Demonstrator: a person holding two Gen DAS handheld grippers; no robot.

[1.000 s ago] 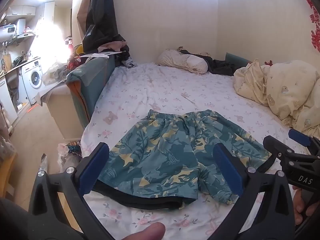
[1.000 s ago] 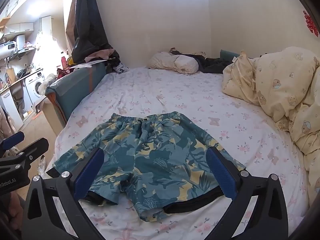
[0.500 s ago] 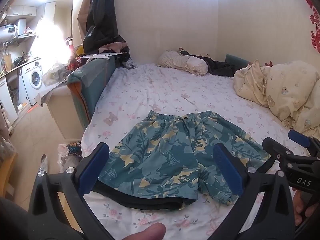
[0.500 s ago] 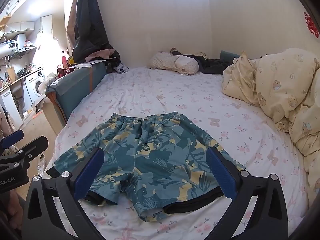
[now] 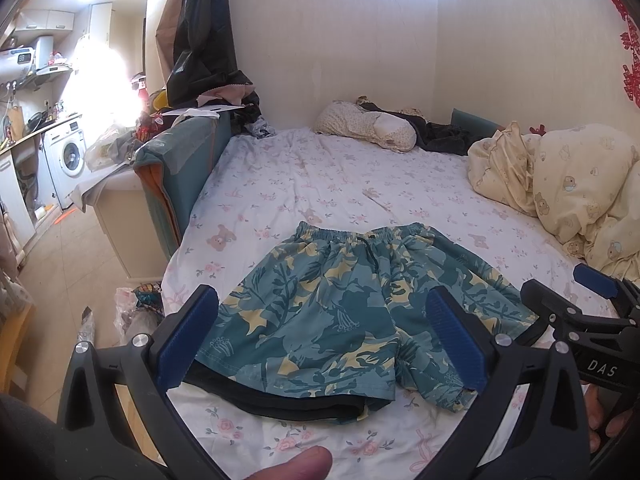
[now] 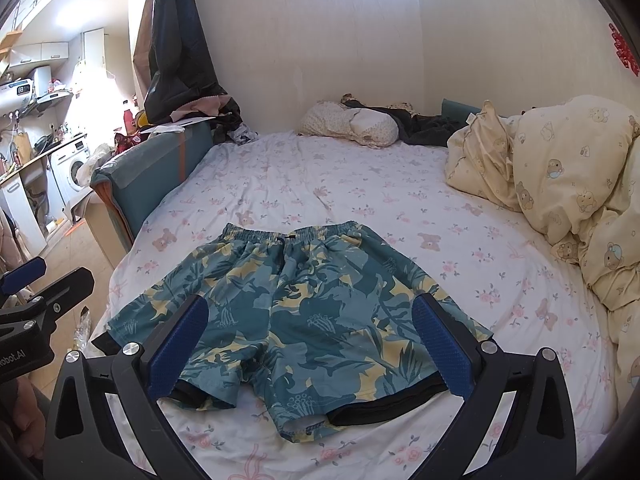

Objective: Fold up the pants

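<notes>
A pair of teal shorts with a yellow and blue leaf print (image 5: pixel 340 312) lies flat and unfolded on the bed, waistband away from me, black lining showing at the leg hems. It also shows in the right wrist view (image 6: pixel 296 312). My left gripper (image 5: pixel 320 344) is open and empty, held above the near hems. My right gripper (image 6: pixel 308 348) is open and empty, held above the near hems too. Each gripper shows at the edge of the other's view, the right one (image 5: pixel 592 312) and the left one (image 6: pixel 32 296).
The bed has a white floral sheet (image 5: pixel 320 176). A cream bear-print duvet (image 6: pixel 568 176) is piled at the right. A pillow (image 6: pixel 352 124) and dark clothes lie at the far wall. A teal sofa arm (image 5: pixel 180 168) borders the bed's left side.
Both views have shifted only slightly. The shorts have not moved and both grippers stay open.
</notes>
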